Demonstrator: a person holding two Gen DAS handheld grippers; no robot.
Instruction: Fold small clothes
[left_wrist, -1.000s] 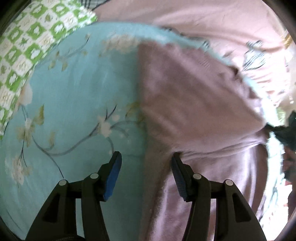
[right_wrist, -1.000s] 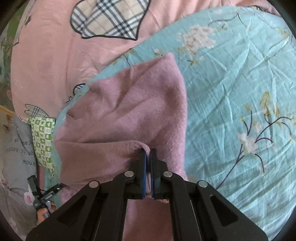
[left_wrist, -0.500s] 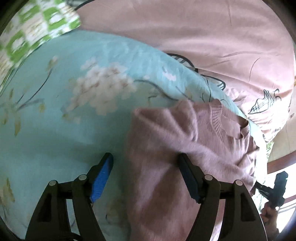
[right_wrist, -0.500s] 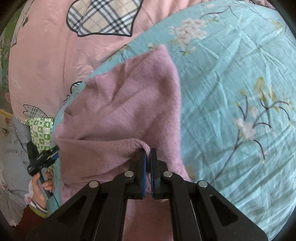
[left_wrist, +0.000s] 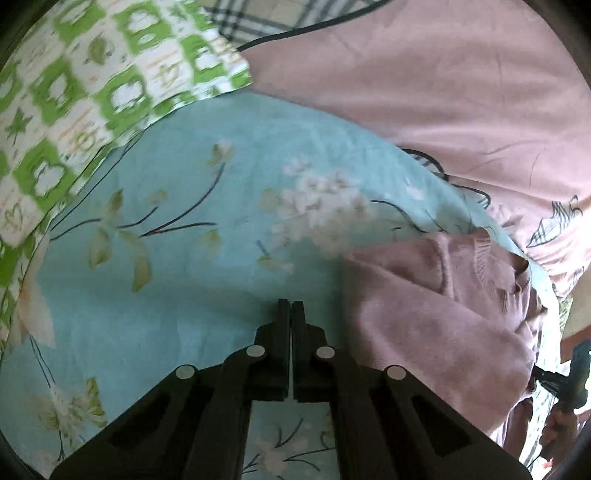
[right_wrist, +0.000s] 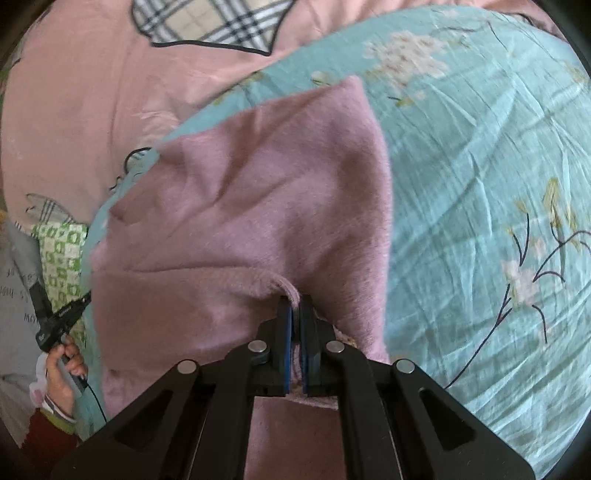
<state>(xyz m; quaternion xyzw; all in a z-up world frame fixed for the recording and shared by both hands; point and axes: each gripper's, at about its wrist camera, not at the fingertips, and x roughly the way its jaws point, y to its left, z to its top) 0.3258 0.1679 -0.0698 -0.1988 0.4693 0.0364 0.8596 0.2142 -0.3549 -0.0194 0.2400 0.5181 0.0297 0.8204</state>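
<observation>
Mid-fold: right tongs (right_wrist: 295, 314) clamped on a sweater (right_wrist: 258, 206) edge lying on the teal sheet (right_wrist: 480, 184); left tongs (left_wrist: 290, 314) closed, empty, beside it. Next probably needs laying that edge over.

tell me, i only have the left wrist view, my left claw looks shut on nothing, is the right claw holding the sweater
Observer: Yes, the right claw is shut on a folded edge of the mauve sweater.
Operator: is the sweater off the teal sheet
Observer: No, most of it lies on the teal floral sheet, its far corner pointing toward the pink quilt.
Operator: anything past that quilt
Observer: A plaid heart patch sits on it.
</observation>
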